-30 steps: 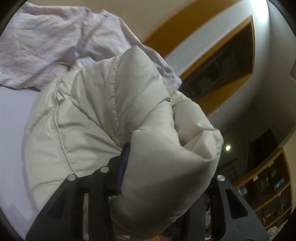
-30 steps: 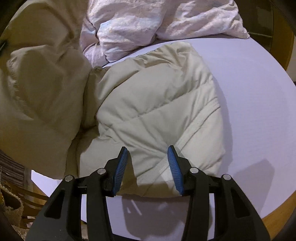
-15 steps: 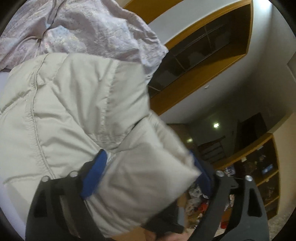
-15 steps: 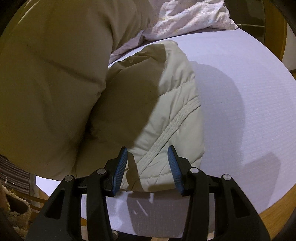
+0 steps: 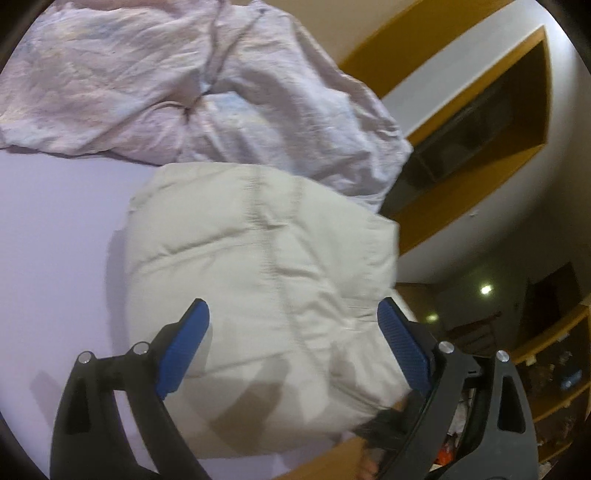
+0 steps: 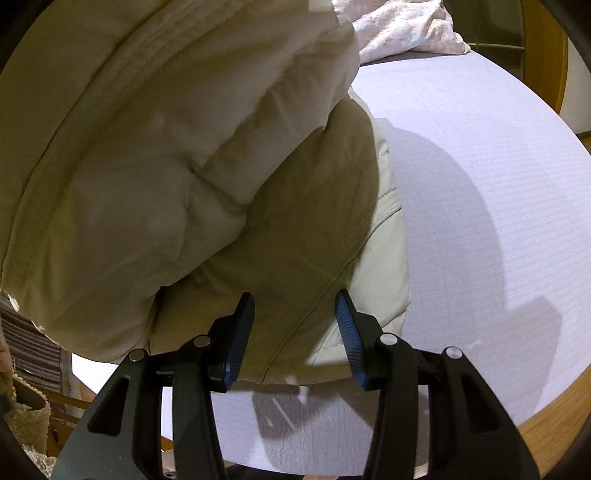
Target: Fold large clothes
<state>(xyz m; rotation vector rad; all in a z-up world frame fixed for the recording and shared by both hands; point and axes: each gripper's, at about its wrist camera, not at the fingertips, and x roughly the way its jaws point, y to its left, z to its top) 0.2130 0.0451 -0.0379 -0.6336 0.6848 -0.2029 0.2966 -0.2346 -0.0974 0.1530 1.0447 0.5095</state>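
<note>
A cream quilted puffer jacket [image 5: 266, 266] lies doubled over on the white-covered table [image 5: 55, 229]. My left gripper [image 5: 291, 332] is open wide just above it, empty, one blue pad on each side of the folded bulk. In the right wrist view the jacket [image 6: 166, 166] fills the upper left, its top layer draped over the lower layer. My right gripper [image 6: 295, 317] is open and empty, hovering just above the jacket's near edge.
A crumpled pale pink cloth [image 5: 192, 81] is heaped at the back of the table, and it also shows in the right wrist view [image 6: 406, 33]. The wooden table rim [image 6: 554, 413] shows at lower right. A woven basket [image 6: 26, 424] sits below left.
My left gripper let go of the jacket's end and opened wide. The lifted part came down over the lower layer. My right gripper stayed open in place.
</note>
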